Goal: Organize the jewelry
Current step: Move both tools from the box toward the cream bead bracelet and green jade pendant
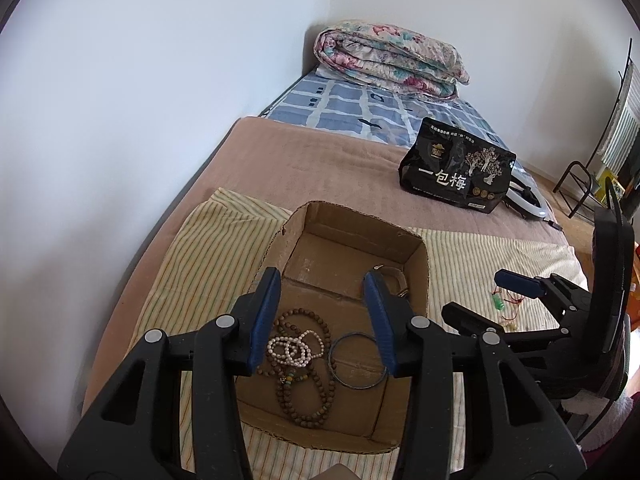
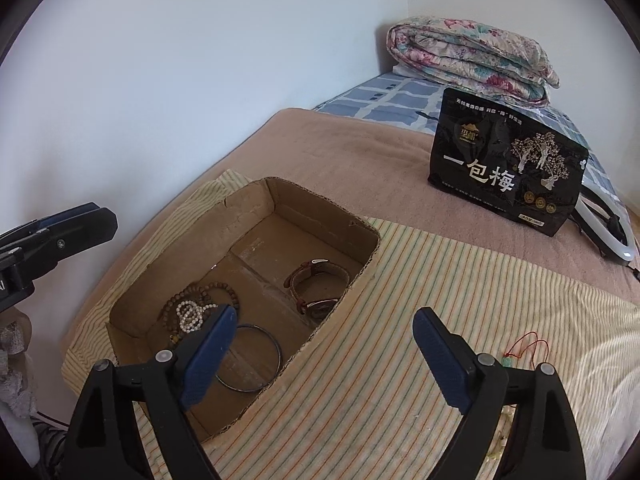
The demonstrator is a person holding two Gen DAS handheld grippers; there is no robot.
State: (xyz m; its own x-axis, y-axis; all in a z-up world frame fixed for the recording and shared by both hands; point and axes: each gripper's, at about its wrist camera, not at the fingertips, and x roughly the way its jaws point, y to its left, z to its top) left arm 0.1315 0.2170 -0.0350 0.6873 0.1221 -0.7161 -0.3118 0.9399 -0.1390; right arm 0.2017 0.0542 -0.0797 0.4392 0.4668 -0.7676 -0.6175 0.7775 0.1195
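Note:
An open cardboard box point(image 1: 420, 258) point(image 2: 352, 292) sits on a striped cloth on the bed. In it lie a brown bead necklace point(image 1: 308, 396) point(image 2: 208, 292), a white pearl bracelet point(image 1: 294, 348) point(image 2: 192, 314), a dark bangle point(image 1: 358, 360) point(image 2: 256, 358) and two watches point(image 2: 316, 284), one partly seen in the left wrist view point(image 1: 394, 276). A red string with a green charm point(image 1: 506, 300) point(image 2: 526, 348) lies on the cloth right of the box. My left gripper point(image 1: 320, 316) is open and empty above the box. My right gripper point(image 2: 324, 356) is open and empty over the cloth at the box's right edge; it also shows in the left wrist view point(image 1: 486, 296).
A black snack bag point(image 1: 456, 164) point(image 2: 506, 160) stands on the brown blanket point(image 1: 312, 164) behind the box. A folded floral quilt point(image 1: 388, 60) point(image 2: 472, 56) lies at the bed's far end. A white ring light point(image 2: 612, 228) lies by the bag. A wall runs along the left.

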